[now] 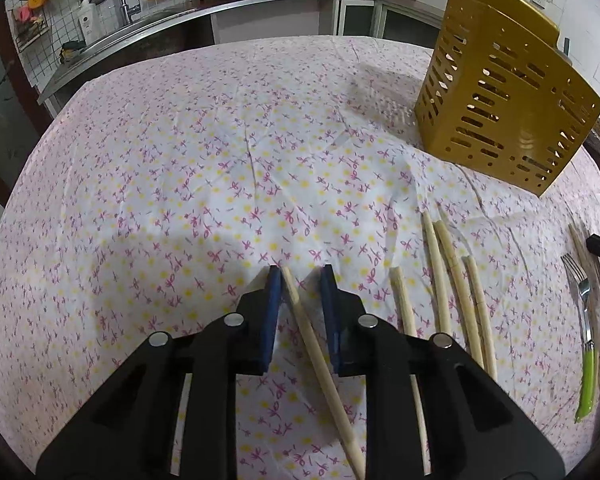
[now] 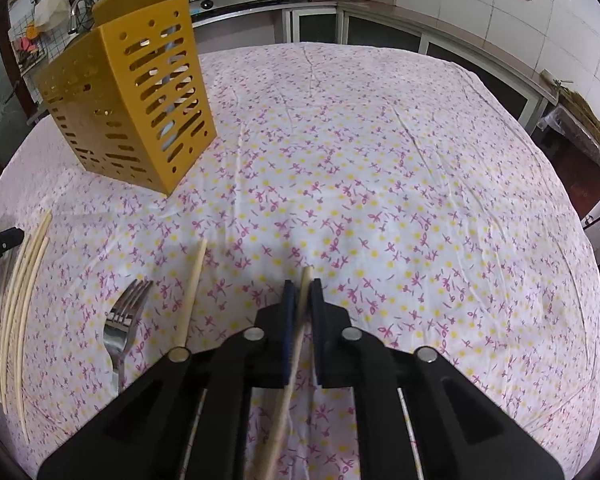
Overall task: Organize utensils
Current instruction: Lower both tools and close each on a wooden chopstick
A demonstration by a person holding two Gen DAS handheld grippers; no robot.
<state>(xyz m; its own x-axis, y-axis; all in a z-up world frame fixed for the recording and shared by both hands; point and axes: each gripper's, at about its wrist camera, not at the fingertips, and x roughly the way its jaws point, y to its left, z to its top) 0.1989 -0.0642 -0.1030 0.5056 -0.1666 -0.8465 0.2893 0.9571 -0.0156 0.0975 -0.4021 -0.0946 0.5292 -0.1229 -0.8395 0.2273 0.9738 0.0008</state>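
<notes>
Left wrist view: the left gripper [image 1: 300, 276] has a chopstick [image 1: 312, 340] lying slantwise between its blue pads, touching the left pad near the tip, with a clear gap to the right one, so the jaws stand narrowed but not yet clamped. Squeezed this way, the stick could pivot or roll out onto the tablecloth [image 1: 180, 160]. More chopsticks [image 1: 456, 280] lie just to the right, a green-handled fork [image 1: 582, 320] further right, and the yellow slotted holder [image 1: 504, 92] stands far right.

Right wrist view: the right gripper [image 2: 301, 280] is clenched on another chopstick [image 2: 296, 344], gripped near its far end. Its long free tail could swing or slip on lifting, or strike the holder's [image 2: 156, 92] rim. A loose chopstick [image 2: 192, 288] and the fork [image 2: 124, 320] lie near left.

No readable writing; a label on the distant stove is too blurred, I think.
</notes>
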